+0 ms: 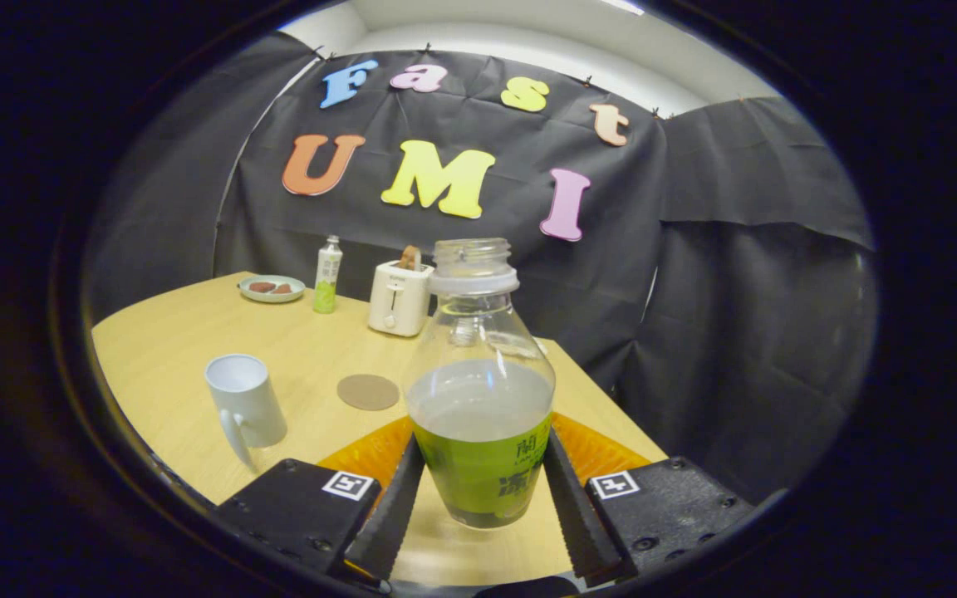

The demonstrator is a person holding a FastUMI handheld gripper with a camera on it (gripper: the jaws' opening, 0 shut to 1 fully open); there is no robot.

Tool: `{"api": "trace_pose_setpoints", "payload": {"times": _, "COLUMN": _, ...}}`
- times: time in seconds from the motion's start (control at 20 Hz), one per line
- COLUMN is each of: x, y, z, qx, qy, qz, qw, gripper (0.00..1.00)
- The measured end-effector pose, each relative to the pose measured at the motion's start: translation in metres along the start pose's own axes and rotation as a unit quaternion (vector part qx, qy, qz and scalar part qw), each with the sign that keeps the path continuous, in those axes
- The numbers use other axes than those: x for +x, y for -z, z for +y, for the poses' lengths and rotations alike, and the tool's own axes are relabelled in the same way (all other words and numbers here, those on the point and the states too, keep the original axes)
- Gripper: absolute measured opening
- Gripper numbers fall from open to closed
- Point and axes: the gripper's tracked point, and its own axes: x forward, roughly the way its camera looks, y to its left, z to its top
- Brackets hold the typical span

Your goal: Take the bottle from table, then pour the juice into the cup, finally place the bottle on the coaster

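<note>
Both fingers [402, 498] of the gripper [481, 502] are pressed against the open juice bottle [481, 415], which is held upright between them.

green label on bottle [483, 473] with unreadable characters, square markers on tongs [478, 498]

I read the scene as evenly lit from overhead; a bright ceiling strip [624, 7] shows above the booth wall. The table [296, 349] is well exposed, with only soft shadows. The bottle [480, 390], pressed between the fingers of the gripper [478, 486], is sharp, with faint reflections on its glass. Fisheye distortion curves the table edges. Far objects look slightly soft.
</note>
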Motion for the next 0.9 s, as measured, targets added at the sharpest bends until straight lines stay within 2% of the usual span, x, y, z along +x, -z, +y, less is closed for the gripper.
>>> {"api": "trace_pose_setpoints", "payload": {"times": 0.15, "x": -0.003, "y": -0.006, "z": -0.008, "qx": -0.04, "qy": 0.039, "qz": 0.0, "qw": 0.998, "gripper": 0.8}}
{"api": "trace_pose_setpoints", "payload": {"times": 0.5, "x": -0.004, "y": -0.024, "z": -0.001, "qx": -0.109, "qy": 0.07, "qz": 0.001, "qw": 0.992, "gripper": 0.8}}
{"api": "trace_pose_setpoints", "payload": {"times": 0.9, "x": -0.001, "y": -0.044, "z": 0.011, "qx": -0.224, "qy": 0.112, "qz": -0.01, "qw": 0.968, "gripper": 0.8}}
